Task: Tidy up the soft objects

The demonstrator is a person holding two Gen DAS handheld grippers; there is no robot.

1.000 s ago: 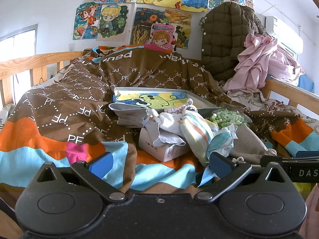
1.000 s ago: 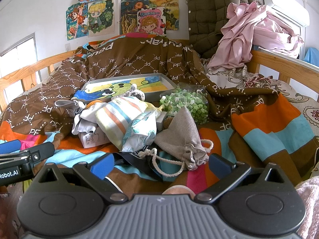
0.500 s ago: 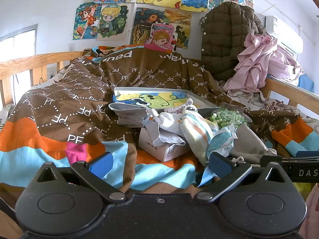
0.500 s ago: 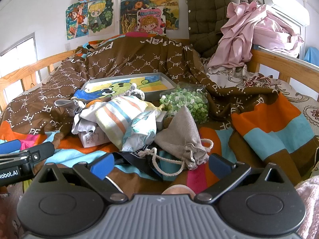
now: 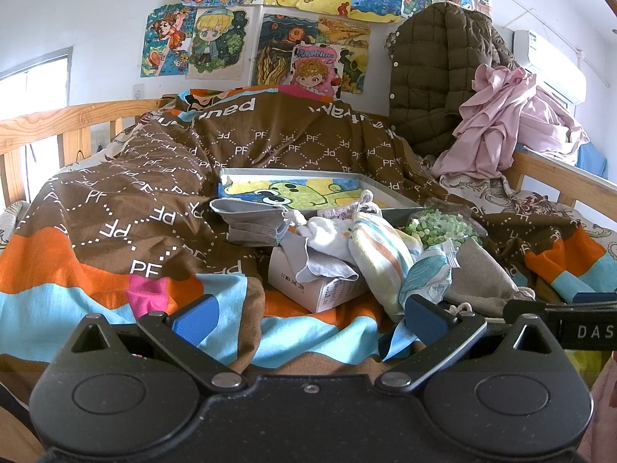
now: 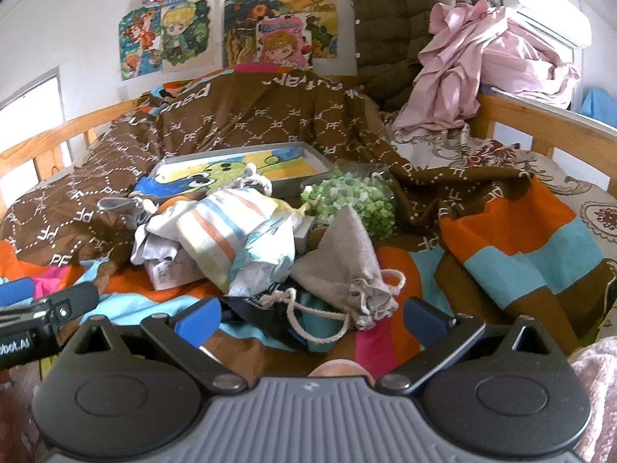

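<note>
A heap of soft things lies mid-bed: a striped cloth [image 5: 381,247] [image 6: 227,227], a grey folded pouch [image 5: 250,220], a white cloth [image 5: 327,239], a beige drawstring bag [image 6: 347,266] [image 5: 478,274] and a clear bag of green bits [image 6: 351,200] [image 5: 443,225]. Behind them sits a grey tray [image 5: 308,171] [image 6: 304,185] with a frog picture. My left gripper [image 5: 310,316] stands open near the bed's front, short of the heap. My right gripper [image 6: 310,316] is open too, just in front of the drawstring bag. Neither holds anything.
A white carton [image 5: 308,289] lies under the cloths. The brown patterned quilt [image 5: 154,200] covers the bed, wooden rails [image 5: 46,123] on both sides. A dark padded jacket [image 5: 435,88] and pink clothes [image 5: 501,115] hang at the back right.
</note>
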